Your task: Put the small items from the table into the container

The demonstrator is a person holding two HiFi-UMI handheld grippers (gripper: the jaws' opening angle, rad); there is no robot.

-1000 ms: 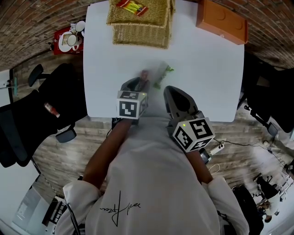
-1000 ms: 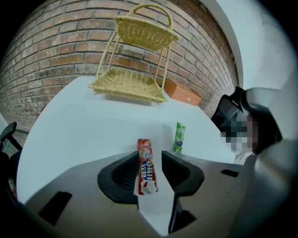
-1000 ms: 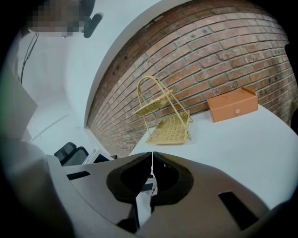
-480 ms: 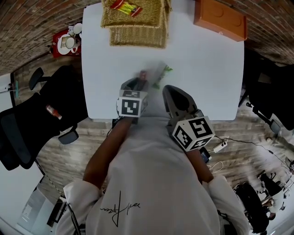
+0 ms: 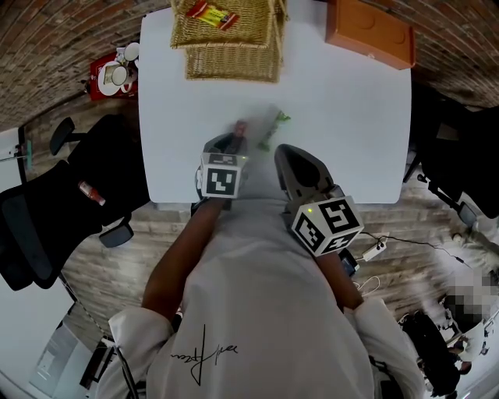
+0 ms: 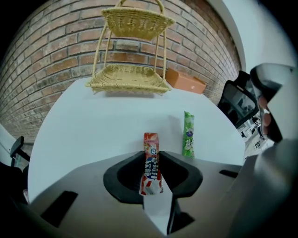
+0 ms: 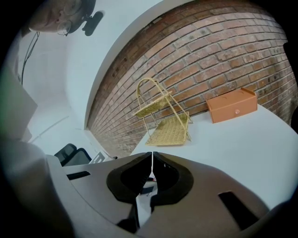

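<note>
Left gripper view looks down over the left gripper (image 6: pixel 152 154), which is tipped steeply toward the white surface (image 6: pixel 93 125). Its jaws are closing round a red sweet packet (image 6: pixel 151 142) that lies lengthwise between them, with both tips against its long edges. Just beyond and to the right lies a green packet (image 6: pixel 188 135), apart from the red one and clear of the jaws. The right gripper (image 7: pixel 152 157) hangs beside the left over the near edge, its jaws pressed together with nothing between them. Across the surface, at its far edge, stands the two-tier wicker basket (image 6: pixel 128 76). From overhead, a yellow-and-red packet (image 5: pixel 212 13) lies in its upper tray. To the right of the basket sits an orange box (image 6: pixel 186 82), and a brick wall (image 6: pixel 56 60) rises behind both.
</note>
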